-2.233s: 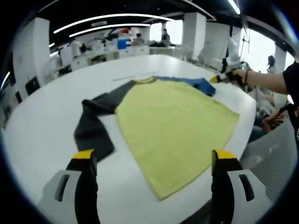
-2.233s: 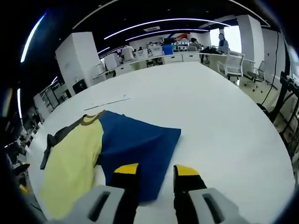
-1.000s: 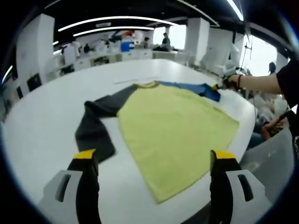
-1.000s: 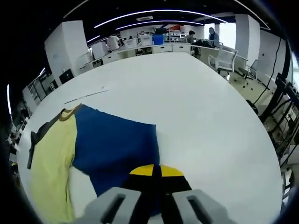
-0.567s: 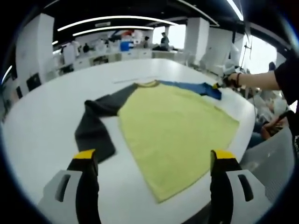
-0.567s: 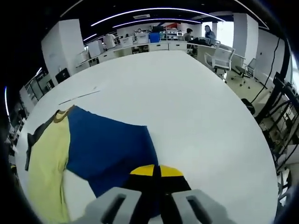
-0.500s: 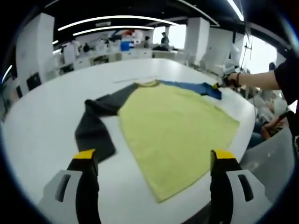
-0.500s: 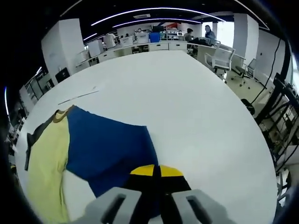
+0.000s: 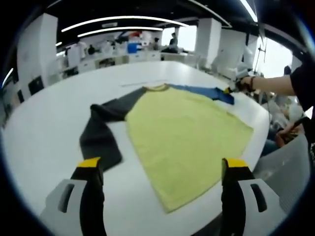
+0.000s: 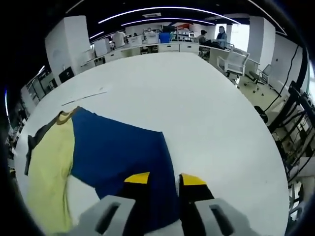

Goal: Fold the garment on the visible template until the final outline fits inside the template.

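Yellow-bodied garment [image 9: 184,132] lies flat on white table [image 10: 206,103]. Right gripper [image 10: 163,178] jaws slightly apart, astride blue sleeve [image 10: 123,152] end. Left gripper [image 9: 163,166] wide apart, hovering near hem.

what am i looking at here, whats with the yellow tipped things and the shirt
There is no robot arm here. A person holds a pair of tongs in each hand, and a fisheye camera rides on each pair, looking along its two yellow-tipped jaws.

In the left gripper view, the left tongs are wide open, above the near edge of a white table. A shirt lies flat on it, with a yellow body, a grey sleeve and a blue sleeve. At the far right, the person's hand holds the other tongs at the blue sleeve.

In the right gripper view, the right tongs sit over that blue sleeve's end, jaws slightly apart, with blue cloth between them.
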`<state>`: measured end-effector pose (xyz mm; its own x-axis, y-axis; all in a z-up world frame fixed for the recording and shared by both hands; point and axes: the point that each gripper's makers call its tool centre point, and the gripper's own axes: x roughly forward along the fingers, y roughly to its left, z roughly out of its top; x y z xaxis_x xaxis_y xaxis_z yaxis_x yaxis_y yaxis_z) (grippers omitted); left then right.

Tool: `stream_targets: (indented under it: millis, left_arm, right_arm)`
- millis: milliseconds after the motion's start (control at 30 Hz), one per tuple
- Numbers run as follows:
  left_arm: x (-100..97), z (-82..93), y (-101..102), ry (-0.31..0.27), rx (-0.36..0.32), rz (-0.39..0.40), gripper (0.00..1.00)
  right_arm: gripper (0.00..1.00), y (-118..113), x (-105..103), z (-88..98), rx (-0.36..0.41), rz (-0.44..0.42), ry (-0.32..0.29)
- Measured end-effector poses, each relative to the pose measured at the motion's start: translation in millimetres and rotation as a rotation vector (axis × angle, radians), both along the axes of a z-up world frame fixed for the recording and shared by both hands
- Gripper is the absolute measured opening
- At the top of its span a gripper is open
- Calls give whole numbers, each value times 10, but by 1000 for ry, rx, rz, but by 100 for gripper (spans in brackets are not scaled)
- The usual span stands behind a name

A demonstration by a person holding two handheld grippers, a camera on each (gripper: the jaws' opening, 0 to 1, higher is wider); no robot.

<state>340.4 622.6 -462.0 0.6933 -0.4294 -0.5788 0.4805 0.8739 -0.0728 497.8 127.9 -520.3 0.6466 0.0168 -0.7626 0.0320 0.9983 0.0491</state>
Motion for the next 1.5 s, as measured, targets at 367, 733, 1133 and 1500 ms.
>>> stream_targets:
  millis: [367,733,1133,1500]
  left_arm:
    - [-7,34,-22,-8,-1,-11,97]
    - [-32,37,-14,-6,-1,-10,96]
    - [-70,21,17,1,-2,-1,96]
    - [-107,-5,27,14,-5,6,95]
  right_arm:
    - [32,267,-61,202,-28,119,-52]
    - [32,754,-138,187,-44,260,-61]
    - [31,1108,-211,71,-29,336,-45]
    - [31,1393,-325,-41,13,377,-32]
